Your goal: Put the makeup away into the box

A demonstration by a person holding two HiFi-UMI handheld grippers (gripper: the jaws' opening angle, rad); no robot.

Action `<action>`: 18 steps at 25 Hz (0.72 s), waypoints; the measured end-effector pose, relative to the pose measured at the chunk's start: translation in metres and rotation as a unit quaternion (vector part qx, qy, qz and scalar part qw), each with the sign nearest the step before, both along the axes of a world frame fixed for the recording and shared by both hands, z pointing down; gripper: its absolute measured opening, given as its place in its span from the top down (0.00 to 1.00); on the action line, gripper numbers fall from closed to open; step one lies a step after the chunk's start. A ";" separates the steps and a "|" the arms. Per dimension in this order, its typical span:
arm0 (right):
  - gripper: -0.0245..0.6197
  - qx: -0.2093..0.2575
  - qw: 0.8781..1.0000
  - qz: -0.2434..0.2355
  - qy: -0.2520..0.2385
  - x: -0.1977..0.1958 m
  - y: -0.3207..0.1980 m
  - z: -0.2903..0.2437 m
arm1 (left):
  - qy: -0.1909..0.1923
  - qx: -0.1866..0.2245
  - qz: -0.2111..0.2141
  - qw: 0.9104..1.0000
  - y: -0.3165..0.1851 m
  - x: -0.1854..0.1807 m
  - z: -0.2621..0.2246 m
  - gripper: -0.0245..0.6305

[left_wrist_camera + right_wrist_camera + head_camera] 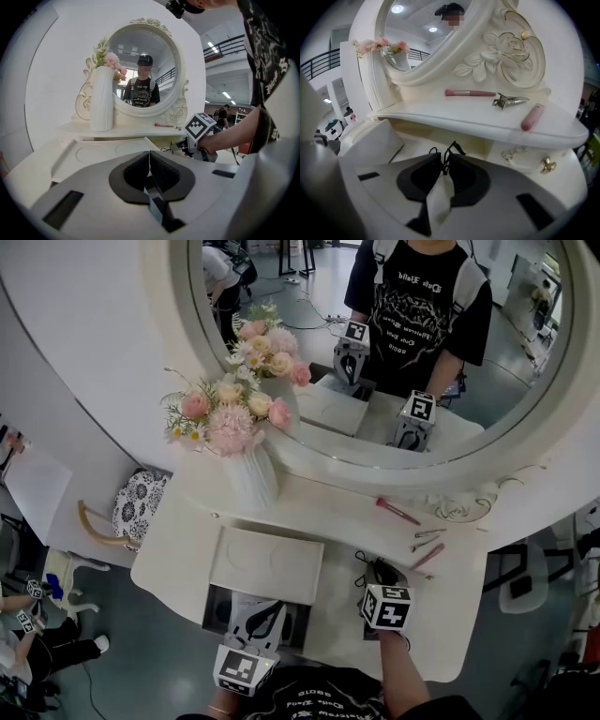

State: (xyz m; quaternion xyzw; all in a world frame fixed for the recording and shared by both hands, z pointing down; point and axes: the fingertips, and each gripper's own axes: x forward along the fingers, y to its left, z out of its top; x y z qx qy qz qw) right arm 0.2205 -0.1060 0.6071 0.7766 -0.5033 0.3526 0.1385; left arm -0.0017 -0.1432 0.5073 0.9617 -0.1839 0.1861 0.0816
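The right gripper (443, 159) is clenched on a thin black wiry thing (449, 151). Only its loops and a bent end stick out past the jaw tips; the rest is hidden between the pads, so what kind of makeup tool it is cannot be made out. In the head view the same black thing (366, 561) lies low over the table top (450, 615), just in front of the raised shelf (328, 502) and to the right of the box (267, 563).

The left gripper (149, 157) is clenched with nothing in it, its jaws meeting in a fine line. It hangs over the box's near side, and its body covers most of the dark inside (216, 610), so the contents cannot be seen. The white lid stands open towards the mirror (394, 334).

Three things lie on the shelf under the mirror:
- a pink-handled brush (469, 93)
- a metal hair clip (509, 100)
- a pink tube (532, 117), nearest the shelf's front edge

A white vase (251, 474) of flowers stands at the shelf's left end. A gold knob (547, 164) shows under the shelf. The table's right end is cut off in the right gripper view.
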 end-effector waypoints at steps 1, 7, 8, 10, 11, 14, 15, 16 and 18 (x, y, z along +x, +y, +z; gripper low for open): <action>0.86 0.003 1.000 -0.003 -0.003 -0.002 0.000 0.000 | 0.000 0.001 0.000 1.000 0.000 0.000 0.000 0.94; 0.90 0.019 1.000 -0.014 -0.003 -0.015 0.003 -0.007 | 0.002 0.002 -0.001 1.000 0.003 -0.003 0.001 0.94; 0.90 0.019 1.000 -0.017 -0.002 -0.017 0.004 -0.007 | 0.002 0.002 0.000 1.000 0.003 -0.003 0.000 0.94; 0.93 0.020 1.000 -0.021 -0.007 -0.022 0.006 -0.007 | 0.004 0.004 0.002 1.000 0.005 -0.003 -0.001 0.94; 0.93 0.021 0.999 -0.024 -0.009 -0.025 0.008 -0.007 | 0.005 0.004 0.003 1.000 0.006 -0.003 -0.001 0.94; 0.93 0.023 0.999 -0.032 -0.006 -0.031 0.013 -0.010 | 0.008 0.006 0.003 1.000 0.009 -0.004 -0.003 0.94; 0.93 0.024 0.999 -0.034 -0.004 -0.033 0.014 -0.011 | 0.009 0.006 0.003 1.000 0.010 -0.005 -0.003 0.94; 0.93 0.026 0.999 -0.035 -0.004 -0.034 0.015 -0.013 | 0.009 0.006 0.002 1.000 0.011 -0.005 -0.003 0.94; 0.93 0.030 0.999 -0.039 -0.001 -0.035 0.017 -0.017 | 0.011 0.006 0.002 1.000 0.014 -0.006 -0.004 0.94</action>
